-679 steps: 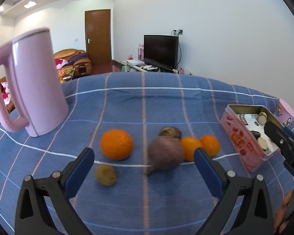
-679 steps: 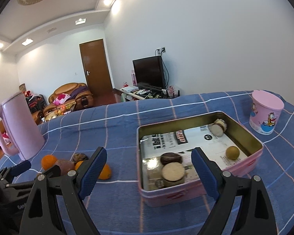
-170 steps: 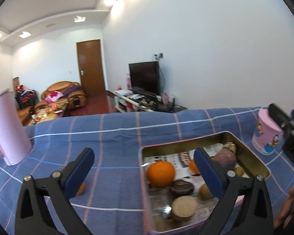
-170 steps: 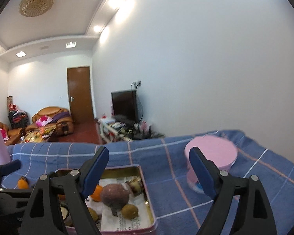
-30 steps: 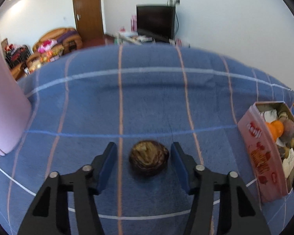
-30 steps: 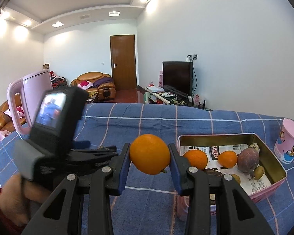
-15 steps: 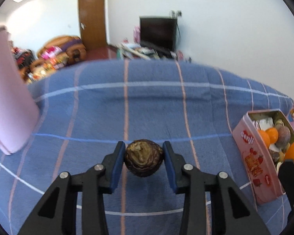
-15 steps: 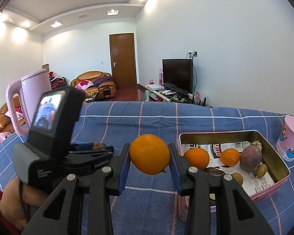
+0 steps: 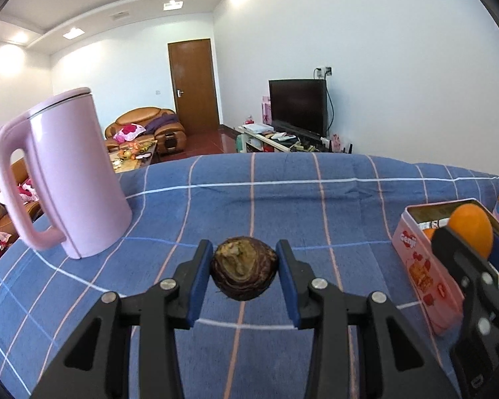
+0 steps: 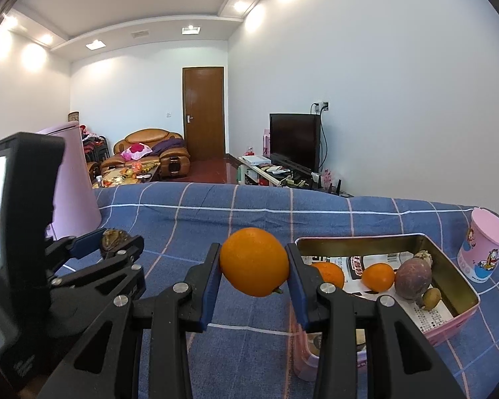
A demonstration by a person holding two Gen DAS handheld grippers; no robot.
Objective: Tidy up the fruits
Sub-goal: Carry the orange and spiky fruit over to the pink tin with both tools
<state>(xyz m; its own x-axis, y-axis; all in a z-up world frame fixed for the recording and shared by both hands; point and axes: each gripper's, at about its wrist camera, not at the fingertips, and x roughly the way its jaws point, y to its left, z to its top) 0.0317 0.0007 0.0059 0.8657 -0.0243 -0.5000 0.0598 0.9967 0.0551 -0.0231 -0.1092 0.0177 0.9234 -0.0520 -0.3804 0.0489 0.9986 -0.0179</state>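
Note:
My left gripper [image 9: 244, 271] is shut on a dark brown wrinkled fruit [image 9: 244, 272] and holds it above the blue checked cloth. In the right wrist view that same fruit [image 10: 113, 236] shows between the left gripper's blue pads at the left. My right gripper [image 10: 253, 267] is shut on a large orange [image 10: 254, 266], held in the air just left of the pink tin [image 10: 457, 327]. The tin holds two oranges [image 10: 377, 276], a purple-brown fruit [image 10: 413, 278] and a small yellow-green fruit [image 10: 431, 297]. From the left wrist view the held orange [image 9: 470, 231] hangs over the tin [image 9: 419, 267].
A tall pink kettle [image 9: 66, 173] stands on the cloth at the left. A pink cartoon cup [image 10: 485, 244] stands right of the tin. The blue cloth [image 9: 282, 199] stretches back to the table's far edge, with a sofa and television beyond.
My left gripper closed on the brown fruit, lifted it off the cloth and tilted upward, bringing the kettle into view. The right gripper kept still with its orange.

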